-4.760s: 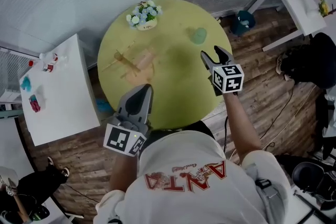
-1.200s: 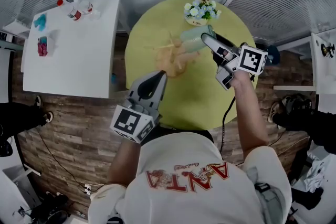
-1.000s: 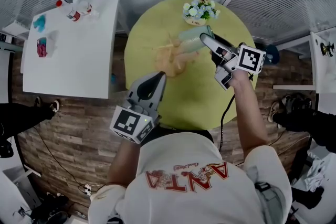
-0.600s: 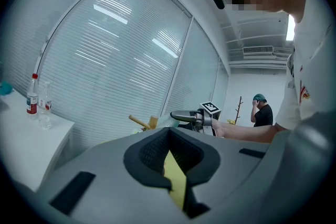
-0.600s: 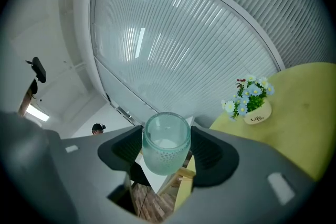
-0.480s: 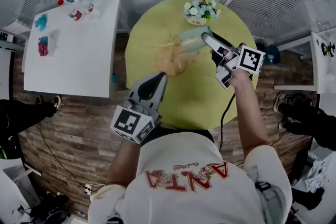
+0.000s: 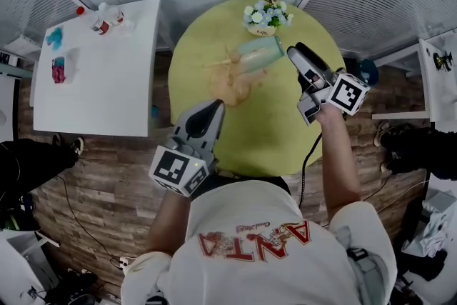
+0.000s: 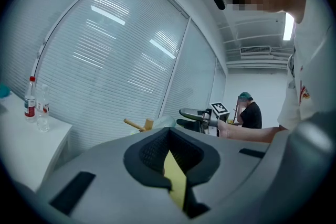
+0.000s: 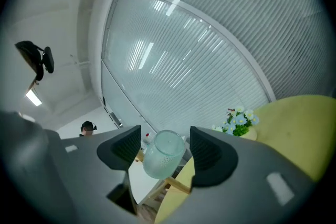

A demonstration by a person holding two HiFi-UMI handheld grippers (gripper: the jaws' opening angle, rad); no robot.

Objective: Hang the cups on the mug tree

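A pale green cup (image 7: 258, 52) hangs tilted on a peg of the wooden mug tree (image 7: 227, 78), which stands on the round yellow table (image 7: 264, 132). My right gripper (image 7: 294, 52) is open just to the right of the cup, apart from it. In the right gripper view the cup (image 9: 161, 153) shows beyond the spread jaws, resting on a wooden peg (image 9: 173, 183). My left gripper (image 7: 214, 108) is shut and empty, held over the table's near edge. In the left gripper view its jaws meet and the mug tree (image 8: 137, 124) peeks above them.
A small pot of flowers (image 7: 264, 16) stands at the table's far edge, just behind the cup. A white side table (image 7: 93, 75) with bottles (image 7: 103, 14) and small items is at the left. Blinds line the far walls. Another person stands in the distance.
The right gripper was shut on the green cup at the mug tree. It has opened and drawn back to the right, leaving the cup on the peg. The left gripper has stayed put.
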